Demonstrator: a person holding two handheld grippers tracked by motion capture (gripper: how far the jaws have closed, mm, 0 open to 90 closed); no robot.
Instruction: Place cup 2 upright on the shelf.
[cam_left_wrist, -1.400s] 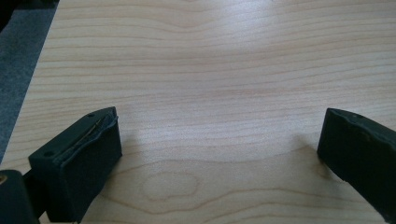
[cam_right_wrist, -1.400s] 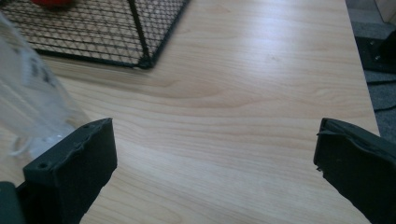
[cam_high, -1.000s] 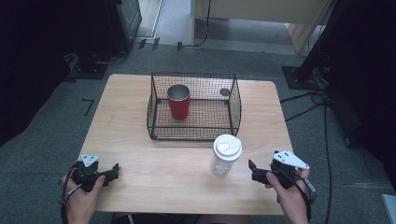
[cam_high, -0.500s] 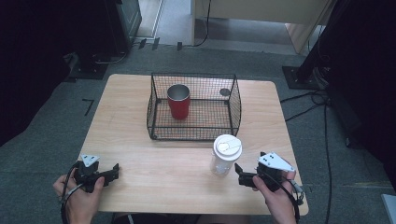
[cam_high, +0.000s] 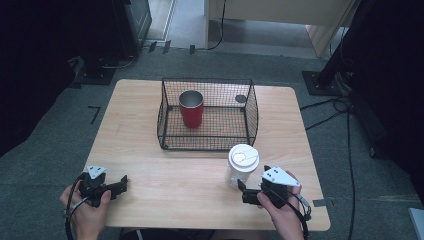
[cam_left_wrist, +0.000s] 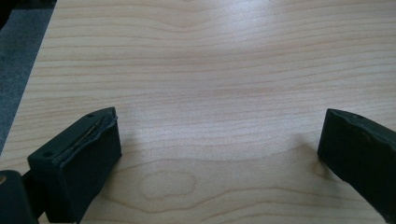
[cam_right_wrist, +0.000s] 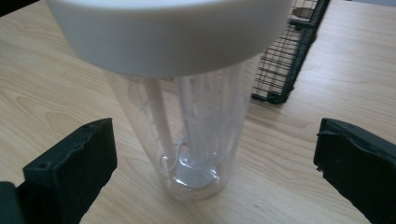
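Reaching from the near right corner of the bench (cam_high: 150, 170), the right claw (cam_high: 244, 191) stood with its jaws spread wide and level with the lower body of the clear cup (cam_high: 240, 172), which sat upright near the bench's near right side, just in front of the wire basket (cam_high: 252, 117). In the right gripper view the cup (cam_right_wrist: 201, 135) rose between the two black jaws with bare wood on either side, so nothing was gripped yet; the claw seemed held low so that it would close on the clear wall under the white lid (cam_right_wrist: 168, 32) rather than on the lid itself. A straw-like tube showed inside the cup.

At the near left corner the left claw (cam_high: 120, 184) hung just above bare wood, jaws likewise wide and holding nothing, well apart from the cup. It looked parked there to stay out of the way.

By count there were two claws, one clear lidded cup, one red cup (cam_high: 191, 109) standing upright inside the basket toward its far left, and one wire basket. One small round dark thing (cam_high: 240, 98) lay at the basket's far right; what it was I could not tell.
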